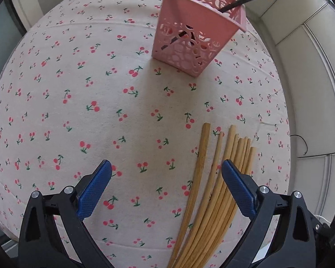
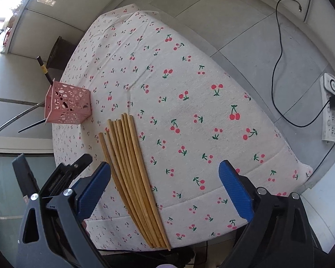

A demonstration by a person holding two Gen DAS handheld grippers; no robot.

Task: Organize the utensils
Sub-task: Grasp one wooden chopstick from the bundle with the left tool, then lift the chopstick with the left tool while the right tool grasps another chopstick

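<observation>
Lying side by side near one edge of the bench (image 1: 82, 93), a bundle of wooden chopsticks (image 1: 214, 192) rests flat on the cherry-print cloth (image 2: 189, 84) that covers it. In the right wrist view the chopsticks' ends reach the cloth's hemmed edge and jut slightly past it, while their other ends fan out a little toward the pink basket (image 1: 196, 33). That basket stands upright farther along the bench, well apart from the bundle, close to the opposite edge. Its walls are pierced with round holes, and two dark chopsticks (image 1: 248, 0) lean out of it in different directions; one carries a gold band near its top.

Both tongs are spread wide with nothing between their blue pads. The left tongs (image 1: 166, 186) hang above the cloth, and their right-hand pad (image 1: 239, 189) overlaps the bundle in the picture; whether it touches the sticks cannot be told. The right tongs (image 2: 165, 188) hover over the same bundle, which passes just beside their left-hand pad (image 2: 93, 192), the rest of the gap showing bare cloth.

Beyond the bench edge, a grey tiled floor (image 2: 245, 44) carries a black cable (image 2: 277, 67) and a white power strip (image 2: 331, 111).
</observation>
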